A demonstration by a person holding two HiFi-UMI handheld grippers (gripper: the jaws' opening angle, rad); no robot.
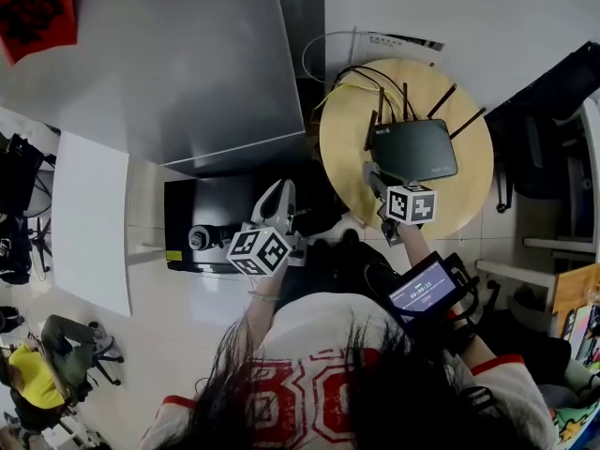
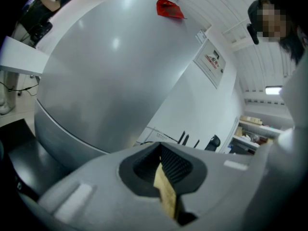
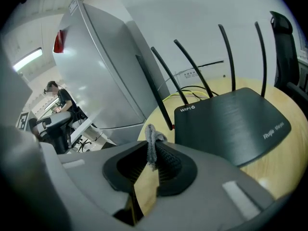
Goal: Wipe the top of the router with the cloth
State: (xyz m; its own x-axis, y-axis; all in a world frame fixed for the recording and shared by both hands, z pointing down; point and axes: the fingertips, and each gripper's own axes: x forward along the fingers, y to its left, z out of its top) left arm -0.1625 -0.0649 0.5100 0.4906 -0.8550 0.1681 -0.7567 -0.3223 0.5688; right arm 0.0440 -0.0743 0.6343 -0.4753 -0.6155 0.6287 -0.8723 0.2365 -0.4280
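The black router [image 1: 412,148] with several upright antennas lies on the round wooden table [image 1: 347,129]. In the right gripper view the router [image 3: 231,124] is just ahead and to the right of the jaws. My right gripper [image 1: 375,178] hovers at the router's near left corner. It [image 3: 153,150] is shut on a small grey cloth [image 3: 150,139], whose bunched end sticks up between the jaws. My left gripper [image 1: 281,190] is held off the table to the left, over a black low cabinet. Its jaws [image 2: 161,154] are closed with nothing between them.
A tall grey refrigerator [image 1: 206,64] stands left of the table, filling the left gripper view [image 2: 110,71]. Cables [image 1: 347,78] trail behind the router. A black chair [image 1: 544,129] is right of the table. The low black cabinet [image 1: 202,218] sits below the left gripper.
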